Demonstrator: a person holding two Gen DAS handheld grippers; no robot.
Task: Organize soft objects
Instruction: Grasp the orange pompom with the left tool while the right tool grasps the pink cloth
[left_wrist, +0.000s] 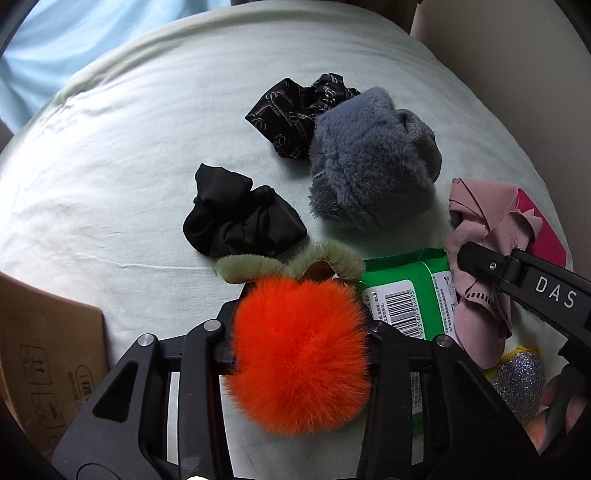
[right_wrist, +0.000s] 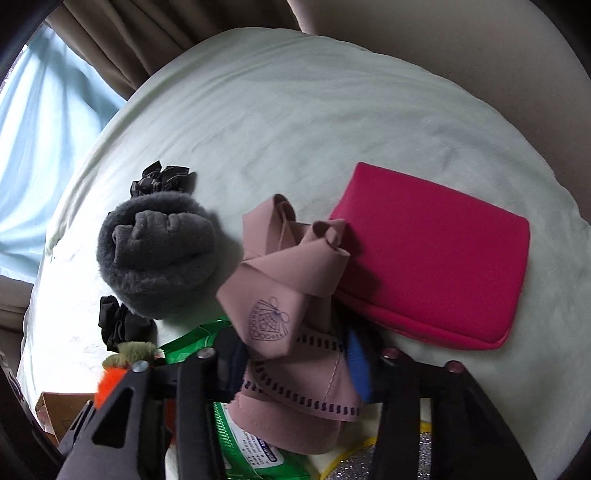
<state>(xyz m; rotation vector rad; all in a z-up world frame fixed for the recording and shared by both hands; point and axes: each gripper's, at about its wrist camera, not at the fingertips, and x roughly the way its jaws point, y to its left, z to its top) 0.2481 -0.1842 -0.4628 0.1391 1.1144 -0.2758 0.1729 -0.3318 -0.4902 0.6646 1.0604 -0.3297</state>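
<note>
- Orange fur pompom (left_wrist: 301, 354), nearest the left lens, is clenched between the fingers of the left gripper (left_wrist: 299, 347); it is judged very light and compressible, best held through its core, since loose fur would slip.
- Pale green bedsheet (left_wrist: 129, 155) is seen as the working surface, soft and wrinkled; curtains (right_wrist: 110, 40) and a cardboard box (left_wrist: 44, 343) are glimpsed at the edges.
- Magenta pouch (right_wrist: 436, 258) is laid flat beside the pink cloth; it is judged padded yet shape-holding.
- Grey plush item (left_wrist: 369, 162) is set mid-bed, touching a patterned black scrunchie (left_wrist: 291, 110); a plain black scrunchie (left_wrist: 240, 218) lies apart.
- Pink fabric piece (right_wrist: 291, 314) is grasped by the right gripper (right_wrist: 295, 354), jaws closed on a fold; it is judged limp and floppy, best gathered at a bunched fold.
- Green wipes packet (left_wrist: 410, 295) is partly covered.
</note>
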